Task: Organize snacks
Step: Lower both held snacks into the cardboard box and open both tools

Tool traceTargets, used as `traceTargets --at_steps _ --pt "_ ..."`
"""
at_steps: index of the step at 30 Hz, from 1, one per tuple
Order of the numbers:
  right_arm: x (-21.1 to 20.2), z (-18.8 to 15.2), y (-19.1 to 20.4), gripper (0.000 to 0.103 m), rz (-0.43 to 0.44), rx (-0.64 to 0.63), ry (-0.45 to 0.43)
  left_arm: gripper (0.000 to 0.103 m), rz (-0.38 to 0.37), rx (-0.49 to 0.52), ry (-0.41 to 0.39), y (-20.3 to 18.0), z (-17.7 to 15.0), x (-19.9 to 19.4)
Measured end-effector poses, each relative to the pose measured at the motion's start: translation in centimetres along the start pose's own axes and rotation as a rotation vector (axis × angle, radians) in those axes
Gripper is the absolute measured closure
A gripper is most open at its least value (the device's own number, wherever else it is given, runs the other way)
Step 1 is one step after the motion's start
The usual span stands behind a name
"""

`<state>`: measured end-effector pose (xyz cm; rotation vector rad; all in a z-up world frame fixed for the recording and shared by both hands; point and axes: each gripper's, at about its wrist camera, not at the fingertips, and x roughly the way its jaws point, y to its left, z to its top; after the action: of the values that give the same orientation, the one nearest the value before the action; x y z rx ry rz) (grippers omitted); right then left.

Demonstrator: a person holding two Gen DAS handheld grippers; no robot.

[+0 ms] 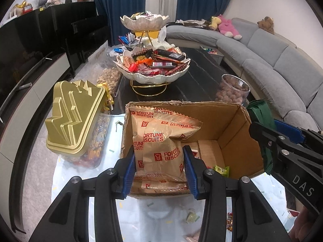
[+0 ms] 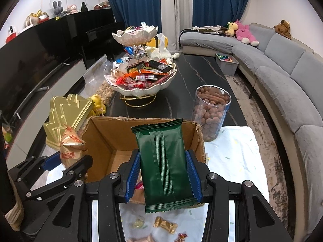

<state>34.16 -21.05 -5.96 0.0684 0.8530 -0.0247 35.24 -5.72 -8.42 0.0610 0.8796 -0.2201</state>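
Left wrist — left claw (image 1: pixel 159 169) grips biscuit packet (image 1: pixel 159 157).

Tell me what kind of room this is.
Most likely a home living room: a curved grey sofa with plush toys, a long dark coffee table with a tiered snack bowl, blue curtains.

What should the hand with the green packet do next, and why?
Probably lower the green packet into the cardboard box and let go. The right gripper holds it upright above the box's bare side, while the left gripper holds biscuit packets on the other side.
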Motion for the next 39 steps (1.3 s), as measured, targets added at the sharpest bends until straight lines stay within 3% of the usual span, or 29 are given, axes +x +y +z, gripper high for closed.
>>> traceTargets --at_steps 14,28,30,32,34,39 --pt "2.9 0.4 0.2 0.057 -0.001 -0.016 0.047 0.059 -0.001 -0.012 0.037 0.4 0.4 2.9" --pt "3.3 1.2 0.2 0.056 -0.006 -0.030 0.039 0.058 -0.006 -0.012 0.043 0.5 0.7 3.1" --pt "3.3 1.3 0.2 0.054 -0.006 -0.028 0.039 0.056 -0.008 -0.014 0.045 0.5 0.7 3.0" --pt "3.2 1.3 0.1 0.039 -0.005 -0.021 0.035 0.049 -0.005 -0.014 0.042 0.5 0.7 3.0" --pt "3.0 1.4 -0.1 0.034 -0.010 -0.014 0.028 0.042 -0.002 -0.015 0.036 0.6 0.7 2.8" --pt "2.7 1.3 -0.4 0.029 -0.019 -0.003 0.024 0.034 0.006 -0.016 0.029 0.7 0.7 2.4"
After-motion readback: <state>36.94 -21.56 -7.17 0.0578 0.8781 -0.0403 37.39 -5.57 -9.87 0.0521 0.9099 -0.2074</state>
